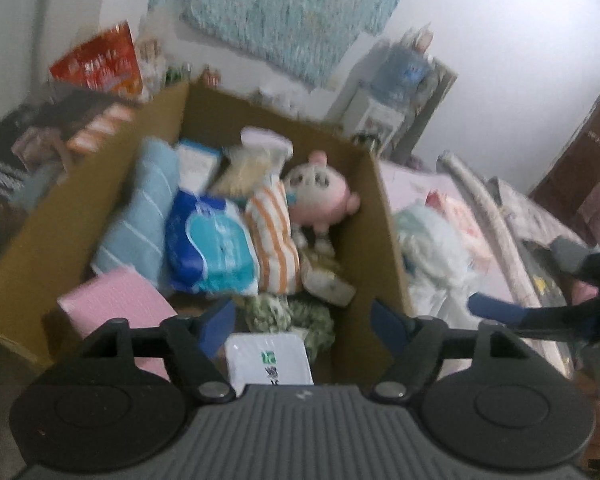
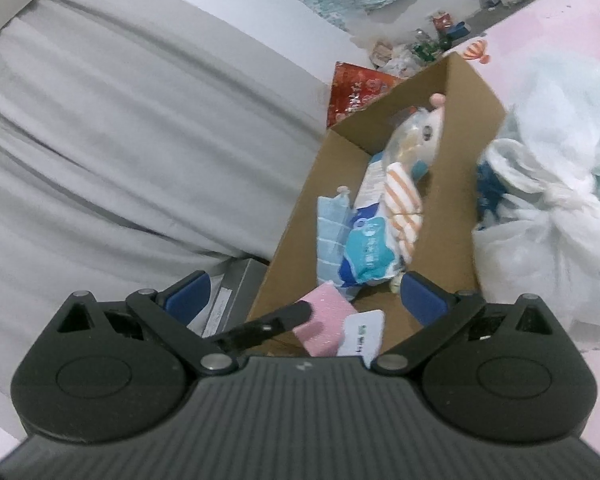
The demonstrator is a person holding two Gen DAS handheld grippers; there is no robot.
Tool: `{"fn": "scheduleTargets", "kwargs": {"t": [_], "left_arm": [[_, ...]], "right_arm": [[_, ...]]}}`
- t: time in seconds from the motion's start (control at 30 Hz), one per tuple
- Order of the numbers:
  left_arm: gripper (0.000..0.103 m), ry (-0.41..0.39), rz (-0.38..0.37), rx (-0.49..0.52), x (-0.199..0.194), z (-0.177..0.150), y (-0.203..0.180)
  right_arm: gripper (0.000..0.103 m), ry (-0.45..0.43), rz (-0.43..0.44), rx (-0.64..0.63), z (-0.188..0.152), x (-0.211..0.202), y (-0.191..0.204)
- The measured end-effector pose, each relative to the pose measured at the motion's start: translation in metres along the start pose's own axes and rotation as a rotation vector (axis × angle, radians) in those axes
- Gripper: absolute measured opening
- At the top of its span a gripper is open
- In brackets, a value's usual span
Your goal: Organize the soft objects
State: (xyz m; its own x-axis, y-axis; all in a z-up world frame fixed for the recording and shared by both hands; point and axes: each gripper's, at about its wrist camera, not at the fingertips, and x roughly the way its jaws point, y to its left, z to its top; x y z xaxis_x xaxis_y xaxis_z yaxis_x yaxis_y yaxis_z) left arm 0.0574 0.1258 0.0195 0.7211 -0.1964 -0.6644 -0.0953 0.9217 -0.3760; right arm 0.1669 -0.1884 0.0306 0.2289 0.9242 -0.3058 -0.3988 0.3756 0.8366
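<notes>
Hovering: both my grippers hang over the open cardboard box (image 1: 40, 236), which is packed with soft things
Left gripper (image 1: 304, 320): my jaws stand wide apart with nothing pressed between the blue pads; a white packet (image 1: 268, 360) and a green-patterned cloth (image 1: 288, 316) lie in the box below the gap
Right gripper (image 2: 304, 300): my jaws are spread wide too, holding nothing; it sits at the near end of the box
Box contents: a light blue striped towel (image 1: 140, 208) along the left wall, a blue and teal tissue pack (image 1: 212, 248) beside it, an orange-striped cloth (image 1: 272, 240) next, and a pink plush toy (image 1: 320, 196) against the far right wall
Near corner: a pink folded cloth (image 1: 112, 304) leans at the box's near left edge
Outside the box: white plastic bags (image 2: 540, 240) bunched just beside its right wall; a red packet (image 2: 356, 88) behind its far end; grey bedding (image 2: 120, 140) off to the left in the right wrist view
</notes>
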Motion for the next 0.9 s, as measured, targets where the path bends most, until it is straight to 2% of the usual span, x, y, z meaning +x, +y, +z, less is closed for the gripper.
{"fn": "scheduleTargets", "kwargs": {"t": [0.07, 0.23, 0.37, 0.47, 0.57, 0.73, 0.9], "left_arm": [[0.086, -0.063, 0.003, 0.008, -0.023, 0.002, 0.004], [0.093, -0.163, 0.035, 0.006, -0.065, 0.0, 0.016], [0.094, -0.169, 0.03, 0.016, -0.072, -0.003, 0.02], [0.095, -0.129, -0.014, 0.035, -0.064, -0.003, 0.02], [0.095, -0.068, -0.018, 0.043, -0.041, 0.002, 0.016], [0.093, 0.063, 0.106, -0.056, 0.004, 0.015, 0.029], [0.092, 0.123, 0.199, -0.139, 0.033, 0.011, 0.051]], "right_arm": [[0.102, 0.011, 0.016, -0.011, 0.001, 0.007, 0.008], [0.102, 0.062, 0.083, 0.004, -0.002, 0.032, 0.022], [0.102, 0.068, 0.132, 0.036, -0.013, 0.042, 0.026], [0.102, 0.051, 0.153, 0.068, -0.025, 0.038, 0.022], [0.102, 0.039, 0.175, 0.085, -0.038, 0.024, 0.013], [0.102, -0.044, 0.126, 0.098, -0.054, -0.011, 0.002], [0.102, -0.112, 0.081, 0.104, -0.066, -0.043, -0.008]]}}
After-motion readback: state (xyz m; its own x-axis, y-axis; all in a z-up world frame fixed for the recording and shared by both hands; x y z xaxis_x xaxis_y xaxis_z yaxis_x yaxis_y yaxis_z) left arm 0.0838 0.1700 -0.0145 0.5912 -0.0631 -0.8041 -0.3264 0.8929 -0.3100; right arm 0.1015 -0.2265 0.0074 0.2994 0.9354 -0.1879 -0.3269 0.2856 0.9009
